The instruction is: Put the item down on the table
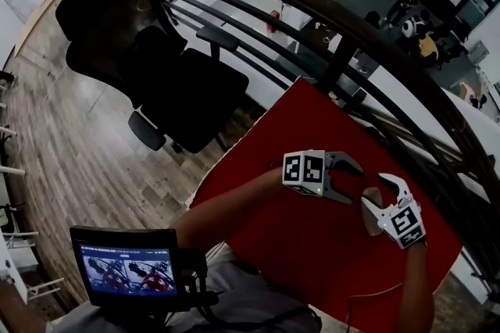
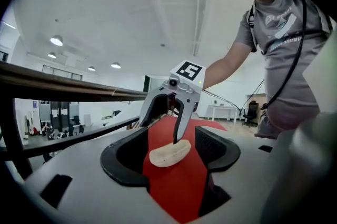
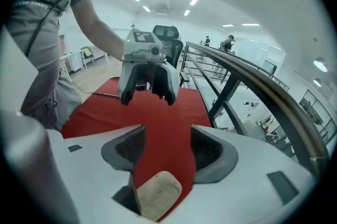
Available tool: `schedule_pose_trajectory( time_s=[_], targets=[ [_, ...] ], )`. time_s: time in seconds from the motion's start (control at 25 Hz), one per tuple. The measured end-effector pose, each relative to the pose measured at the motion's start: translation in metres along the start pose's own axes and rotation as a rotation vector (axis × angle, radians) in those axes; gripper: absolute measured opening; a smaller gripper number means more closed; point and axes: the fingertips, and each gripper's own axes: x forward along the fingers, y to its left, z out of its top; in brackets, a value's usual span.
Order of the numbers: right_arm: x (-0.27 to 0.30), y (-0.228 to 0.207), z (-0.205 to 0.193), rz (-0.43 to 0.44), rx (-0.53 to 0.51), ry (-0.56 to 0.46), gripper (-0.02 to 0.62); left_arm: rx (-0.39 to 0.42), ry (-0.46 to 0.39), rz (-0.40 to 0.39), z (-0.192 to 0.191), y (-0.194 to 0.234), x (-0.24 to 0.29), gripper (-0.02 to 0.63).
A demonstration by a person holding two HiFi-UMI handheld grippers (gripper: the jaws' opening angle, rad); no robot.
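Head view: the left claw (image 1: 355,184) and the right claw (image 1: 373,191) hang close together over the red cloth-covered desk (image 1: 312,128). The flat, pale tan oval piece (image 1: 373,218) is just under the right claw. From this steep angle it is hard to judge whether the piece rests on the cloth.

Left gripper view: this claw's own jaws stand spread wide, with nothing pinched. Beyond them the tan piece (image 2: 168,154) lies flat on the red. One tip of the right claw (image 2: 161,131) stands at its upper edge, touching or barely off; I cannot tell which. This low, side-on look suggests what the head view cannot, that the piece is already down.

Right gripper view: the jaws are spread, and both pads are clear of the piece (image 3: 158,194), which shows low between them. Only here is the left claw (image 3: 147,99) seen head-on, open and empty.

To finish cleanly, the right claw should lift straight up so that its tip does not drag the piece. The left claw should stay clear.
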Motion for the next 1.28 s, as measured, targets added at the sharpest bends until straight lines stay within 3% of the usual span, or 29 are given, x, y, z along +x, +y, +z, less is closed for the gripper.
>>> schedule_pose_trajectory(
  time_s=[0.16,0.44,0.68,0.92,1.28],
  targets=[
    [-0.012,0.017,0.013,-0.022,-0.039,-0.015,0.138,0.023,0.007,0.001,0.018,-0.012,-0.005,0.260],
    [-0.025,0.040,0.036,-0.022,-0.040,0.009,0.115,0.062,0.020,0.005,0.042,-0.044,-0.023,0.255],
    [-0.023,0.076,0.050,0.063,-0.076,0.105,0.103,0.093,0.061,0.014,0.045,-0.073,-0.042,0.249],
    [-0.020,0.113,0.080,0.052,-0.125,0.100,0.040,0.108,0.064,0.037,0.041,-0.106,-0.067,0.232],
    [-0.045,0.163,0.112,0.030,-0.164,0.111,0.026,0.181,0.104,0.042,0.059,-0.168,-0.083,0.201]
  ],
)
